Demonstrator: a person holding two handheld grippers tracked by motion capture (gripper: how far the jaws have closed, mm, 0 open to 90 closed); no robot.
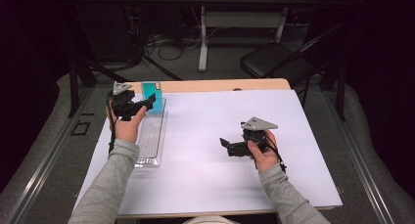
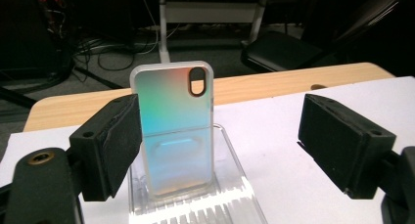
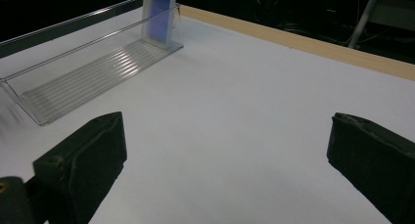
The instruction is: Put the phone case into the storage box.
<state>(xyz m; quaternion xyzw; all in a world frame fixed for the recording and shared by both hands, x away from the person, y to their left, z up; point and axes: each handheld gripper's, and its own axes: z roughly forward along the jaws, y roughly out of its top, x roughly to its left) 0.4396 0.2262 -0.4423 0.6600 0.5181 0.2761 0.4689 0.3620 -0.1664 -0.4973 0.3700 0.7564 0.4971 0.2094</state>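
An iridescent teal-to-orange phone case [image 2: 173, 131] stands upright at the far end of a clear ribbed tray [image 2: 230, 204]. My left gripper [image 2: 225, 145] is open wide just in front of it. The case stands beyond the jaws, and the left jaw overlaps its left edge. In the high view the left gripper [image 1: 147, 104] hovers over the tray [image 1: 149, 141] at the table's left, pointing at the case [image 1: 151, 91]. My right gripper [image 1: 226, 145] is open and empty over the white table top [image 1: 205, 126], right of centre. The right gripper [image 3: 227, 170] looks toward the tray [image 3: 88, 77] and the case [image 3: 159, 13].
The white sheet covers a wooden table whose bare strip [image 1: 220, 84] runs along the far edge. A black folding chair [image 1: 274, 60] and a white desk leg [image 1: 203, 43] stand on the floor beyond. Cables lie on the floor at the back left.
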